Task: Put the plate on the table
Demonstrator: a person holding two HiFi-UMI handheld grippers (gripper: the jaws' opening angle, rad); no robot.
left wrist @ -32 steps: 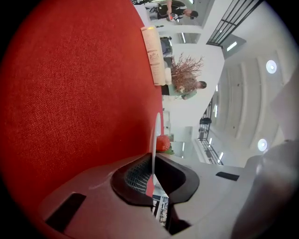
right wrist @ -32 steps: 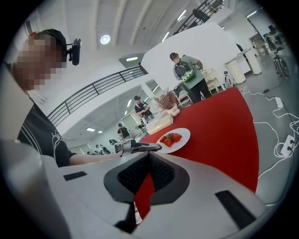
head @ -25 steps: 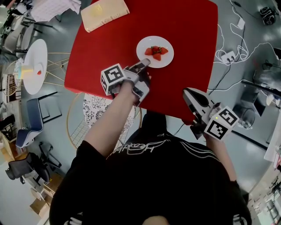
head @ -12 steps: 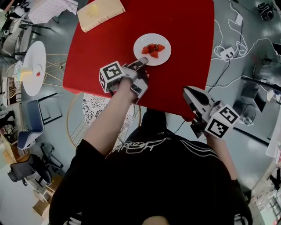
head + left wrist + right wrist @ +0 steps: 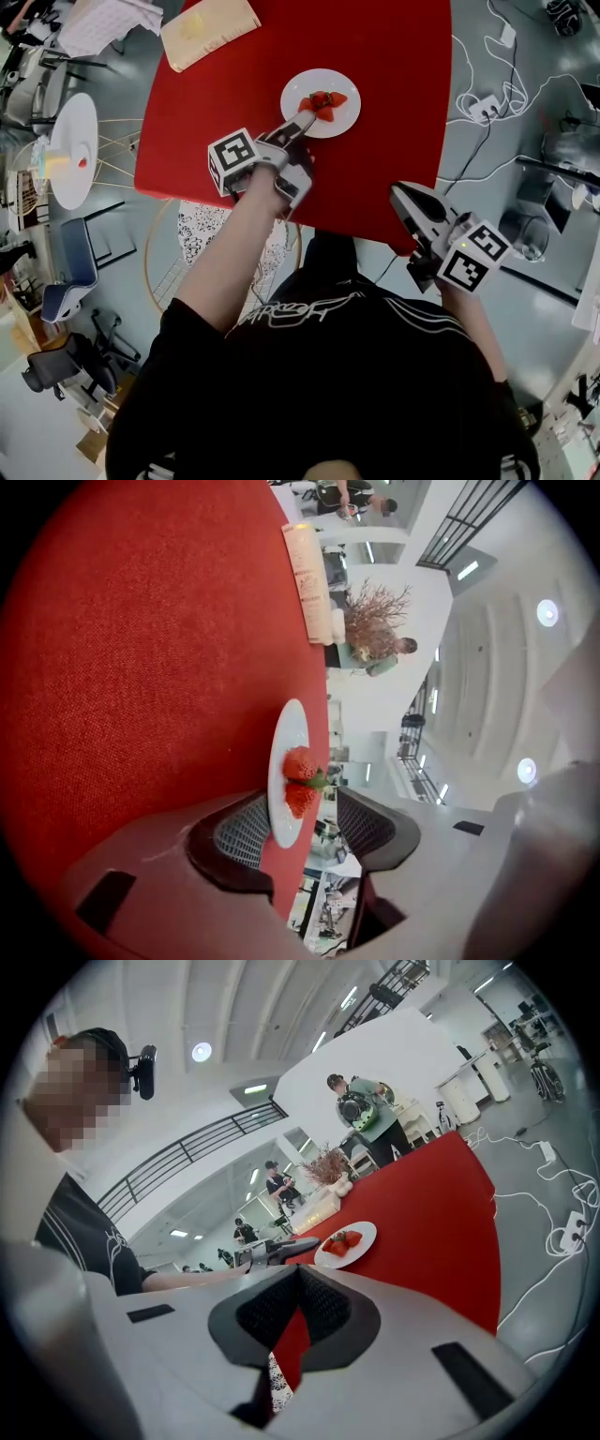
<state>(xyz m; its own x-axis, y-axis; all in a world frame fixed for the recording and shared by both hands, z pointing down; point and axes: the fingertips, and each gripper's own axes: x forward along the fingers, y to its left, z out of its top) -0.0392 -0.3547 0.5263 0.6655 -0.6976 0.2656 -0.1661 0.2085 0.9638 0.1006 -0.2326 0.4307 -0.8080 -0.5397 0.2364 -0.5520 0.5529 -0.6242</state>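
The plate, likely stiff and breakable, with loose strawberries, lies flat near the middle of the tabletop, its near rim, the place to grip, between the spread, just-opened fingers of the left gripper; the right gripper has its fingers pressed together, empty.

We see strawberries touching | tan box far left | white round stand left | power strip on floor, right
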